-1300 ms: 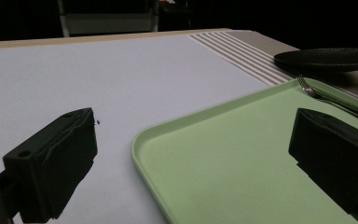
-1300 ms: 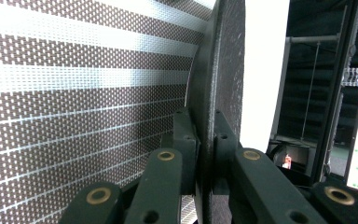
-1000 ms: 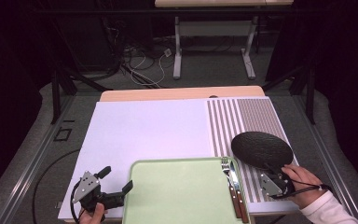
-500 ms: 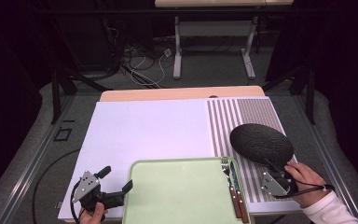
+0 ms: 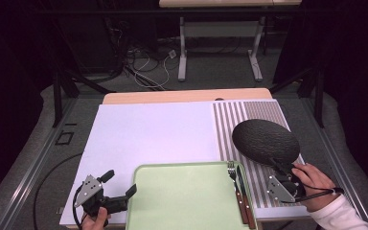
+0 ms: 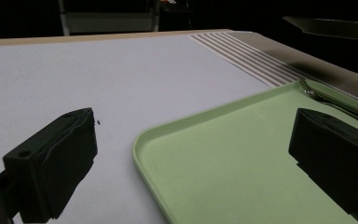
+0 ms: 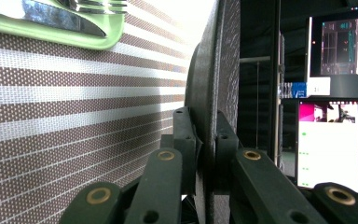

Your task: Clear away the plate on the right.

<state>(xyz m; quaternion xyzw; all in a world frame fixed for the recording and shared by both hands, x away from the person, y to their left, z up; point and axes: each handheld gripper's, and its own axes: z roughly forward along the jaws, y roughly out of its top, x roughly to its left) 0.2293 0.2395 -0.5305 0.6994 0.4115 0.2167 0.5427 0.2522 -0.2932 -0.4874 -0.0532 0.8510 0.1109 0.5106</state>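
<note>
Claws first, going left to right: the left gripper point(image 5: 109, 195) is resting low on the white mat point(image 5: 148, 134), its jaws spread wide and gripping nothing — in the left gripper view they are straddling the near-left corner of the green tray point(image 6: 223, 154), one jaw over the mat, the other over the tray's bed, neither visibly touching it. Farther right, past the fork point(image 5: 233, 181) and knife point(image 5: 244, 191) lying along the tray's right edge, the right gripper point(image 5: 284, 170) is pinching the near rim of the dark plate point(image 5: 266, 142); in the right gripper view its pads are pressing on either face of the plate point(image 7: 223, 70), which is standing edge-on straight out from the jaws.

That plate is tilting up from the claw, over the striped placemat point(image 5: 249, 115), held at the rim alone. It is looking rigid and fairly thin, with a matte, speckled surface that should be giving the pads decent friction. Being held at one edge, most of its weight is hanging beyond the jaws, so it is likely wanting to droop or pivot — a deep bite on the rim is probably the safest hold. If ceramic, it is chipping easily when set down hard.
</note>
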